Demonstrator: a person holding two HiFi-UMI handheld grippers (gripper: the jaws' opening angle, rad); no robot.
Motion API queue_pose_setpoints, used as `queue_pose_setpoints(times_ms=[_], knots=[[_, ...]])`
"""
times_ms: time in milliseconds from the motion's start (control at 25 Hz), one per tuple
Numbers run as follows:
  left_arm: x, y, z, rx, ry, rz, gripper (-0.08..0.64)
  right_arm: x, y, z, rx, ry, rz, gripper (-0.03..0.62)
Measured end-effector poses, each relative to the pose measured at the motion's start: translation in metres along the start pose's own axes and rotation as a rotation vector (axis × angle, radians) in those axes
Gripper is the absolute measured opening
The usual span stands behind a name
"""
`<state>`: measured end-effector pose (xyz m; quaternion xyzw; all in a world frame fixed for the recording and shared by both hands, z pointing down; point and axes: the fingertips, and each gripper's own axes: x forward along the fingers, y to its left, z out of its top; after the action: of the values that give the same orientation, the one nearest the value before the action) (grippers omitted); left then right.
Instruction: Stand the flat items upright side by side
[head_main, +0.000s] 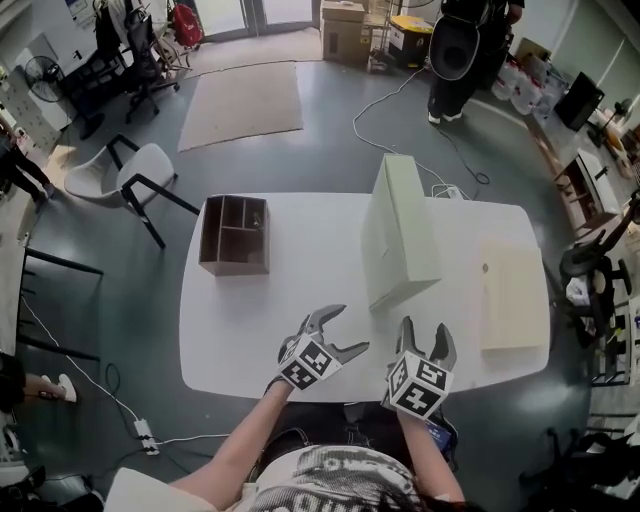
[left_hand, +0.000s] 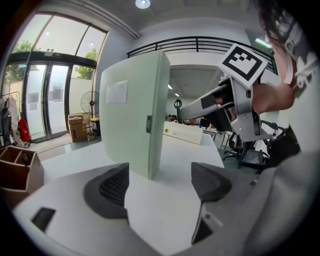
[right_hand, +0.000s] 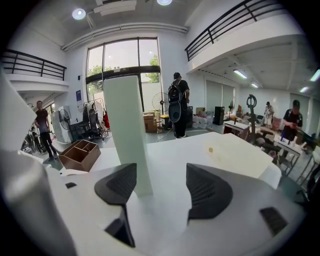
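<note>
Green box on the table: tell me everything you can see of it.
The pale green box is a flat, matte, cardboard-looking slab. It stands upright on one narrow edge on the white table, right of centre. One broad face carries a pale rectangular label, and the narrow side nearest the claws has a small dark tab. Nothing grips it: the left claw and right claw are open, short of it. The cream box lies flat to its right, apart.

Left gripper view: brown wooden compartment box (left_hand: 17, 170) cut off by left edge. Print on dark label (left_hand: 148, 124) of upright pale green flat box (left_hand: 131, 115) too small to read. Head view: small round mark (head_main: 486, 267) on flat-lying cream box (head_main: 513, 300) unidentifiable.
</note>
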<state>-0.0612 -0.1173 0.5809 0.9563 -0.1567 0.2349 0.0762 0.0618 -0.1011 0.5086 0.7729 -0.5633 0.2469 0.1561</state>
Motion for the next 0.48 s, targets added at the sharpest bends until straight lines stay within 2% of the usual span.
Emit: queue_pose_setpoints(times_ms=[280,480], knots=[[0.029,-0.045,0.015,0.029,0.008,-0.041,0.396,0.004,-0.073,-0.011,0.036,0.006,-0.032,0.307],[0.06,-0.082,0.029,-0.005,0.017,-0.033,0.396,0.012,-0.124,-0.004,0.009,-0.01,0.051,0.307]])
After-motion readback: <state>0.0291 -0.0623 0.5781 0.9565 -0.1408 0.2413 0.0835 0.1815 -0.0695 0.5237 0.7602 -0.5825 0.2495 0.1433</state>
